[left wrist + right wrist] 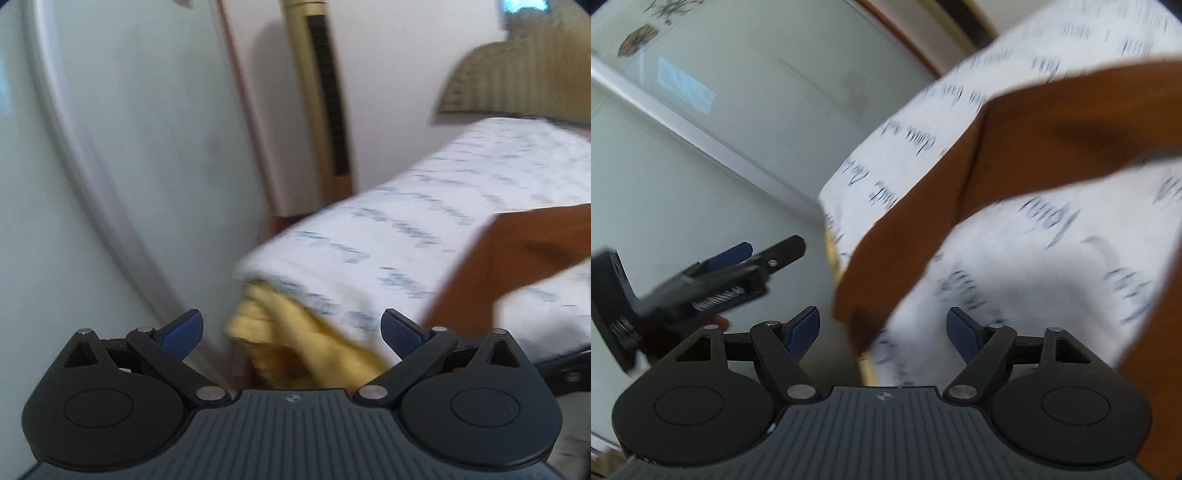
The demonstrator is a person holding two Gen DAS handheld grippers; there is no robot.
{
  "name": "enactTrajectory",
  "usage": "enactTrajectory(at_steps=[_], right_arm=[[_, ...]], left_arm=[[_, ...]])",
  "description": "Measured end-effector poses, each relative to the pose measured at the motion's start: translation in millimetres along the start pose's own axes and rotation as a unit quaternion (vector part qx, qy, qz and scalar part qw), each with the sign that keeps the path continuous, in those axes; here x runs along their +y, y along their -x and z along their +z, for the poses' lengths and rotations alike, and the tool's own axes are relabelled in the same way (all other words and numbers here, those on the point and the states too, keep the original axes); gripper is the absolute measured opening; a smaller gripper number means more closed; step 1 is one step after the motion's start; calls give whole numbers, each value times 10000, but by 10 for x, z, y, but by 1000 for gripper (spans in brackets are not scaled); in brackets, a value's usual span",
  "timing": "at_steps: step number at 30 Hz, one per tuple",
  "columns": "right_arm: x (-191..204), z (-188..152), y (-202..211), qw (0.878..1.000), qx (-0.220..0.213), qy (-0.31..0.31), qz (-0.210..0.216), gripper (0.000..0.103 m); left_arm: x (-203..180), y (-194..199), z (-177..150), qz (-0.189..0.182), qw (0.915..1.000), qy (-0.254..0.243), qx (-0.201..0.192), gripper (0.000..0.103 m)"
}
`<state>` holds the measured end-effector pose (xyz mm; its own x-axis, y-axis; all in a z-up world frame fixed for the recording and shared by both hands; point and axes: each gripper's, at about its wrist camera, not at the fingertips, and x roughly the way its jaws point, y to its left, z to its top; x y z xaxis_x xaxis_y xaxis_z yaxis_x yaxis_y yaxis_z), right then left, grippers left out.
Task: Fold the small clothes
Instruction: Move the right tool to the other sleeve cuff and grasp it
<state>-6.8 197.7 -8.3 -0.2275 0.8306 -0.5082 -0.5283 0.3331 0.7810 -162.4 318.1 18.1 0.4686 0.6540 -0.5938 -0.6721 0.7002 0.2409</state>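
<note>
A brown garment point(1015, 155) lies on a bed with a white sheet printed with blue script point(1052, 258); it also shows in the left wrist view point(517, 254) at the right. My right gripper point(882, 332) is open and empty, its jaws wide apart just before the garment's near corner at the bed's edge. My left gripper point(291, 332) is open and empty, off the bed's corner; it shows blurred in the right wrist view point(753, 254) at the left. Both views are motion-blurred.
A yellow blanket point(291, 332) hangs from under the sheet at the bed corner. A pale green glass wardrobe door point(110, 147) stands left. A tall gold floor air conditioner point(325, 96) stands at the wall. A headboard point(517, 74) is far right.
</note>
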Motion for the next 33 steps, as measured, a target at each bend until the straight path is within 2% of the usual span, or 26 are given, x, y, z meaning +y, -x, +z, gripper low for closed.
enactTrajectory(at_steps=[3,8,9,12,14,18,21,23,24,25,26,27,28,29,30,31,33], right_arm=[[-43,63,-213,9974,237,-544,398,82],[75,282,-361,9960,41,-737,509,82],[140,346,-369,9960,-58,-730,514,82],[465,491,-341,9946,-375,-188,952,84],[627,550,-299,9912,-693,82,1124,94],[643,595,-237,9874,-857,-121,1323,94],[591,547,-191,9843,-983,-134,1457,94],[557,539,-131,9859,-1060,-149,1289,94],[565,512,-107,9881,-1123,-5,1047,94],[560,568,-107,9906,-1205,273,590,93],[591,586,-103,9898,-1284,611,-49,92],[650,546,-112,9824,-1324,1046,-800,91],[715,481,-144,9678,-1327,1552,-1471,89],[778,394,-196,9442,-1315,2139,-2133,88],[829,280,-250,9156,-1287,2712,-2676,88],[840,155,-282,8896,-1230,3209,-3009,88],[893,-64,-357,8468,-1069,4030,-3304,88]], left_arm=[[121,-67,14,407,9987,291,84,103],[376,-197,-27,361,9950,868,326,103],[380,-215,-37,350,9947,890,380,103],[348,-238,-82,225,9951,845,453,103],[282,-248,-104,172,9961,729,477,103],[240,-190,-131,117,9972,637,372,103],[270,-202,-140,123,9962,748,421,103],[292,-226,-152,72,9953,827,508,103],[299,-232,-161,26,9949,850,540,103],[307,-242,-165,17,9947,867,550,103],[303,-261,-165,49,9946,881,550,103],[309,-262,-169,90,9944,894,549,103],[318,-257,-173,97,9942,916,554,103],[327,-256,-173,38,9939,961,548,103],[339,-247,-171,-31,9934,1020,531,103],[337,-272,-158,-71,9930,1058,524,103],[346,-262,-137,-163,9920,1130,537,103]])
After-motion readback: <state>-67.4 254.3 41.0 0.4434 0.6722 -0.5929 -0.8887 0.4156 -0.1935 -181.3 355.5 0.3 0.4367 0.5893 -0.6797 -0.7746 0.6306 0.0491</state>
